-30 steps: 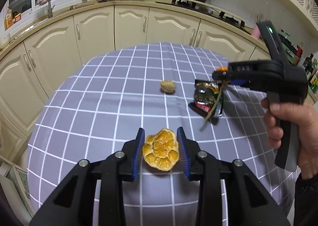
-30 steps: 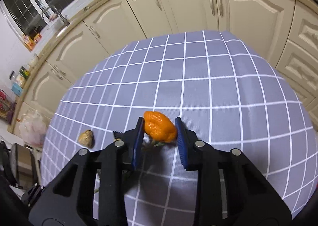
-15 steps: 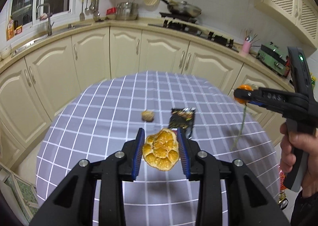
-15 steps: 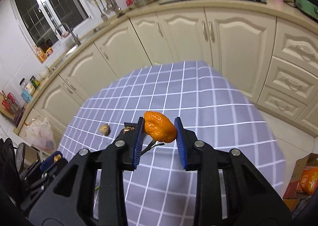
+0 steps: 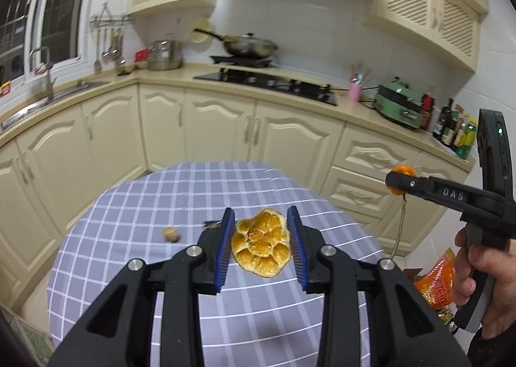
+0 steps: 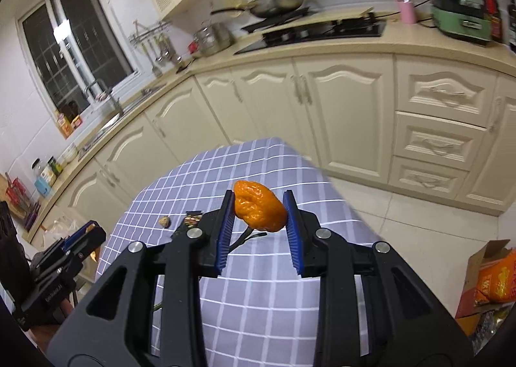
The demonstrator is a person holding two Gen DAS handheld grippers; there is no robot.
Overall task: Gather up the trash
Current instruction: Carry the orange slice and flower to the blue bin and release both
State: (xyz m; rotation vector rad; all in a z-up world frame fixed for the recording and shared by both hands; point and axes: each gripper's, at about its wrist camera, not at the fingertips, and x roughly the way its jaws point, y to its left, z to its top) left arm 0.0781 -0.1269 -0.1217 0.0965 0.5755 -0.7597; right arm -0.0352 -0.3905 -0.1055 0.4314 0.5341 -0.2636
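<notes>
My left gripper [image 5: 260, 231] is shut on a squashed orange half [image 5: 261, 246], held up above the round table with the grey checked cloth [image 5: 225, 318]. My right gripper [image 6: 258, 208] is shut on a wrinkled orange fruit [image 6: 258, 207] with a thin green stem hanging below it. In the left wrist view the right gripper [image 5: 398, 181] shows at the right, a hand on its grip, out past the table's edge. A walnut [image 5: 170, 234] and a dark snack wrapper [image 6: 192, 220] lie on the cloth; the wrapper is mostly hidden behind the fingers.
Cream kitchen cabinets [image 5: 225, 128] curve round behind the table, with a hob, wok and pots on the counter. An open cardboard box holding orange packets [image 6: 493, 280] stands on the floor at the right. The left gripper [image 6: 82, 234] shows at the lower left of the right wrist view.
Both grippers have risen and pulled back from the table with their pieces still gripped. The right gripper has swung right, past the table edge. The walnut and wrapper stayed on the cloth.
</notes>
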